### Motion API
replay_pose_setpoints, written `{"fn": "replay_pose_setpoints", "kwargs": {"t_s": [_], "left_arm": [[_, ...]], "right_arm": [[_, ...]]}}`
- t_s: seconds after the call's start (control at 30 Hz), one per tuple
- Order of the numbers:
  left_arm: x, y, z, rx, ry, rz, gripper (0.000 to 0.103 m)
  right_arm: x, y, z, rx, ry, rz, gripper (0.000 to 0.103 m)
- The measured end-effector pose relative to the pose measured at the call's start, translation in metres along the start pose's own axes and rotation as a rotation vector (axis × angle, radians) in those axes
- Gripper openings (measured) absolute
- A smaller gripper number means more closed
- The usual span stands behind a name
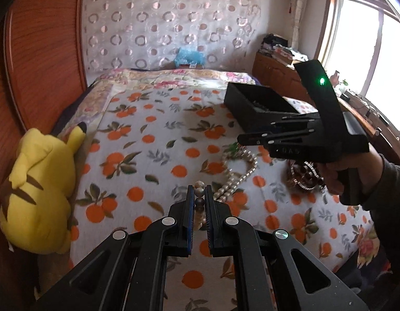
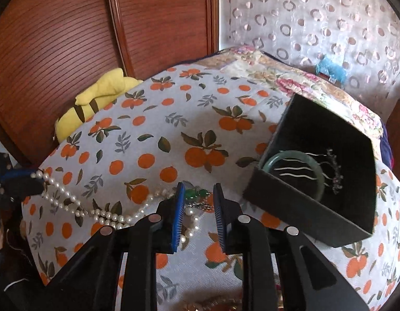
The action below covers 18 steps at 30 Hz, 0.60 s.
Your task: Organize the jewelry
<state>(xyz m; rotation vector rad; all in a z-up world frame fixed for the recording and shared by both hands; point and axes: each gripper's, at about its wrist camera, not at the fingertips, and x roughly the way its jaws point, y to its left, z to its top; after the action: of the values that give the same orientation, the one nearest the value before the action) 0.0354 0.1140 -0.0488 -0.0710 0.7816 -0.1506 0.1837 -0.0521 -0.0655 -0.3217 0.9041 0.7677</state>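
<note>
My left gripper (image 1: 199,190) is shut on a pearl necklace (image 1: 236,178) and holds one end off the bed; the strand trails across the orange-print blanket (image 1: 153,140). In the right wrist view the necklace (image 2: 70,199) runs from the left gripper (image 2: 21,181) at the left edge to under my right gripper (image 2: 198,189), which is open and empty above a green-stone piece (image 2: 197,194). A black box (image 2: 319,171) lies on the bed to the right and holds a green bangle (image 2: 296,165) and silver hairpins (image 2: 298,175). The right gripper (image 1: 241,138) also shows in the left wrist view.
A yellow plush toy (image 1: 36,197) lies against the wooden headboard (image 1: 41,59) at the left. A heap of brown bead bracelets (image 1: 303,178) lies under the right hand. A wooden cabinet (image 1: 275,75) with clutter stands by the window.
</note>
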Motion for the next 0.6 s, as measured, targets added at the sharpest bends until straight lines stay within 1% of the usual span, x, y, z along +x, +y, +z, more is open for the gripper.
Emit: {"fn": "replay_pose_setpoints", "kwargs": {"t_s": [0.13, 0.2, 0.27, 0.37, 0.43, 0.47, 0.5, 0.57, 0.6], "left_arm": [[0.003, 0.003, -0.004, -0.01, 0.007, -0.008, 0.007], [0.003, 0.0, -0.005, -0.006, 0.008, -0.013, 0.007], [0.005, -0.002, -0.006, 0.0, 0.011, -0.016, 0.007], [0.006, -0.007, -0.006, 0.006, 0.013, -0.026, 0.007], [0.007, -0.01, -0.005, 0.009, 0.014, -0.032, 0.007], [0.008, -0.011, -0.005, 0.011, 0.016, -0.034, 0.007], [0.01, -0.012, -0.005, 0.013, 0.018, -0.035, 0.007], [0.012, -0.015, -0.005, 0.017, 0.022, -0.038, 0.007], [0.013, -0.015, -0.005, 0.018, 0.023, -0.038, 0.007]], "right_arm": [[0.014, 0.003, 0.004, 0.015, 0.036, -0.002, 0.024], [0.02, 0.005, 0.003, 0.014, 0.051, -0.017, 0.026], [0.022, 0.003, 0.004, 0.033, 0.052, -0.023, 0.03], [0.022, 0.0, 0.003, 0.071, 0.056, -0.004, 0.03], [0.022, -0.001, 0.002, 0.086, 0.063, 0.03, 0.023], [0.022, -0.001, 0.002, 0.097, 0.066, 0.044, 0.022], [0.022, 0.0, 0.001, 0.099, 0.067, 0.05, 0.017], [0.022, 0.001, 0.0, 0.096, 0.074, 0.056, 0.002], [0.022, 0.002, 0.0, 0.093, 0.071, 0.055, 0.001]]}}
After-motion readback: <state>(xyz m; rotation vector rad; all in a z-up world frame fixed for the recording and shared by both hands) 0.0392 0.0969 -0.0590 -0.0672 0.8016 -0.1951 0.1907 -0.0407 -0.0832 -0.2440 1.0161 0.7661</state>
